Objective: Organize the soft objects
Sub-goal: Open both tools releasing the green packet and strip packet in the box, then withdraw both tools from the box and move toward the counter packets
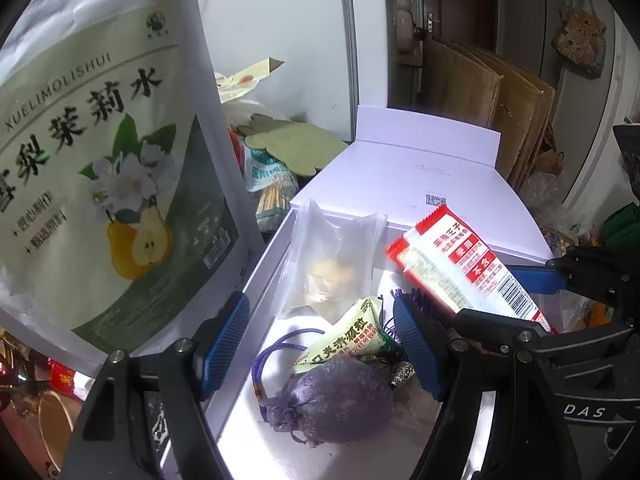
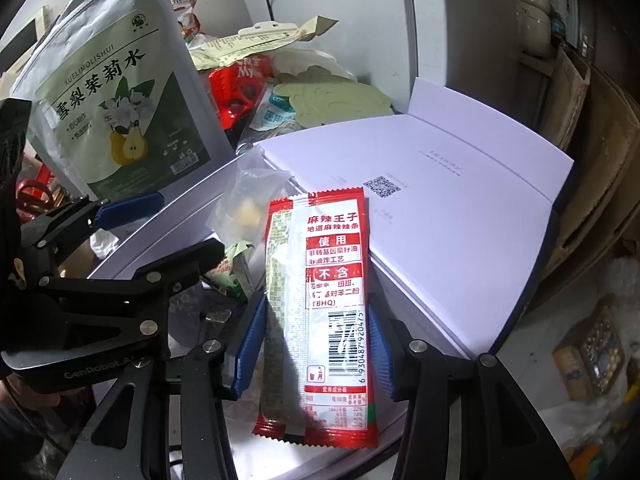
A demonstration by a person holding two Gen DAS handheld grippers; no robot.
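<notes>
Right wrist: snack packet (image 2: 320,300) between tool (image 2: 312,344) fingers.

Cluttered home, entry door (image 1: 460,4), cardboard (image 1: 500,92)

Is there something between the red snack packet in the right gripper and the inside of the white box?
Nothing visible blocks it. The right gripper holds the red snack packet above the open white box. The purple pouch, green sachet and clear bag already lie inside, with bare floor left.
</notes>
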